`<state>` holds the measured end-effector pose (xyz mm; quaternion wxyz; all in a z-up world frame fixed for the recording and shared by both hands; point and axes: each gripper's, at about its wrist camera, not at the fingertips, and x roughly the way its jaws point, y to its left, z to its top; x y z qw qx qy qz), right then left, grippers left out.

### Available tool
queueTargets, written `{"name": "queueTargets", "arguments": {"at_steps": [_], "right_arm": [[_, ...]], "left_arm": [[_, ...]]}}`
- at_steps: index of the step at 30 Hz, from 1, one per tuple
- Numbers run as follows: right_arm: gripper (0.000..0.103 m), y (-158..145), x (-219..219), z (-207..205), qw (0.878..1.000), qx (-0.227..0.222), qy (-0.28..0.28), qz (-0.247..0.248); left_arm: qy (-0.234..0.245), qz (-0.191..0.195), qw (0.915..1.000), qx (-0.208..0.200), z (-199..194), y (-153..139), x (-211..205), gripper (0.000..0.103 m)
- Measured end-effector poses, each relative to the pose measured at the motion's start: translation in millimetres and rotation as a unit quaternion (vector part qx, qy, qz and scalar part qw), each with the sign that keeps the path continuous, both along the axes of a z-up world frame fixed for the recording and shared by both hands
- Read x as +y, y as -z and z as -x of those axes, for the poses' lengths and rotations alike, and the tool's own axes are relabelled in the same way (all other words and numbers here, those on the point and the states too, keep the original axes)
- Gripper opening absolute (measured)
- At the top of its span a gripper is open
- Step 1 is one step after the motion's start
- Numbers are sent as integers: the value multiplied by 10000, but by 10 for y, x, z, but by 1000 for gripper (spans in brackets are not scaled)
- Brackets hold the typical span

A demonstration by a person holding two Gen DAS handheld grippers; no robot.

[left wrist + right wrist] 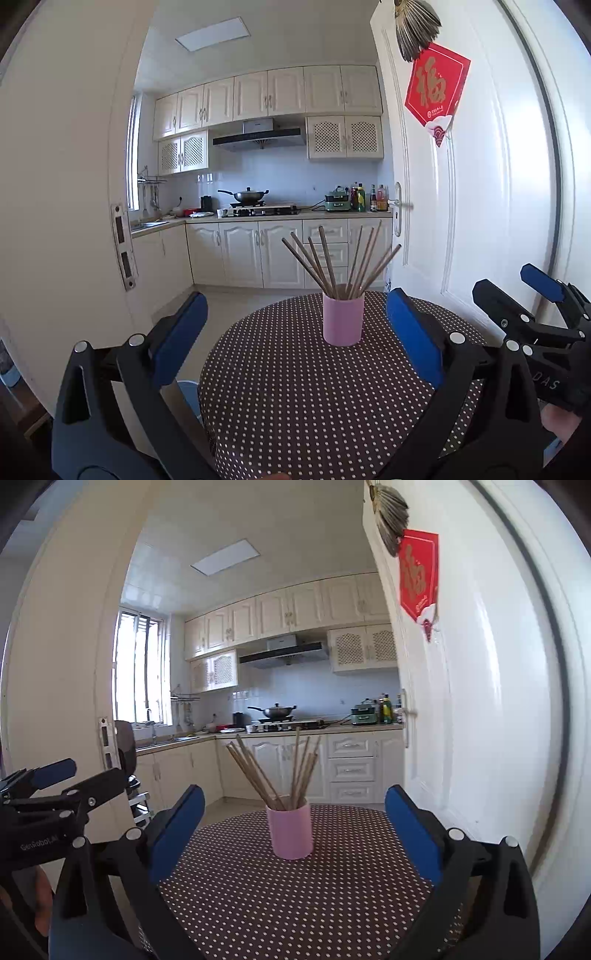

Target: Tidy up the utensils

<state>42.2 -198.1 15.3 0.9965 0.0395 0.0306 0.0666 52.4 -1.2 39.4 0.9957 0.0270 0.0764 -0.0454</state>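
Left wrist view: I'm holding my left gripper point(295, 339) w/ jaws wide apart, nothing btwn them. The pink cup point(343, 318) is standing upright on the polka-dot tablecloth point(295, 398), straight ahead at 12 o'clock, slightly toward 1. The chopsticks point(336, 262) are fanning up out of it, long axes near vertical, tips spreading from 11 to 1 o'clock. My right gripper point(517, 291) is showing at 3 o'clock, also spread wide, empty.

Right wrist view: I'm keeping my right gripper point(293, 830) gaping, nothing clamped. The cup point(290, 832) is sitting at 12 o'clock, centred btwn my blue pads point(177, 834), not touching either. My left gripper point(62, 775) is peeking in at 9 o'clock.

Judgement: both hands look abt equally near; the right is lined up more squarely on the cup, so it seems better placed for a reach. Any grab on the sticks prob needs a higher approach across their upright shafts.

Materials: cup looks smooth, matte, cylindrical; sticks thin, brown, wood-like, straight; cloth is dark brown w/ white dots over a round table; pads look rubbery.
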Motion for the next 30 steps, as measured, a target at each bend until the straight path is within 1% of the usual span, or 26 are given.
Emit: {"name": "queueTargets", "arguments": {"at_steps": [5,9,11,16,20,25,30], "right_arm": [[95,40,63,203,9997,-69,173,172],[95,75,114,327,9992,-191,193,285],[95,86,123,375,9990,-228,218,304],[95,113,142,418,9990,-224,206,327],[95,126,145,463,9987,-297,247,328],[95,131,193,532,9976,-410,324,450],[95,148,214,546,9976,-436,278,465]], "left_arm": [[-21,8,9998,-205,209,77,-8,96],[38,3,9997,-240,319,137,-27,96],[-26,-12,9996,-265,368,164,-30,96],[-99,-86,9990,-420,471,179,-20,96],[-167,-63,9982,-569,551,178,-11,96],[-244,-93,9974,-673,618,209,4,96],[-250,-15,9971,-714,657,241,53,96]]}}
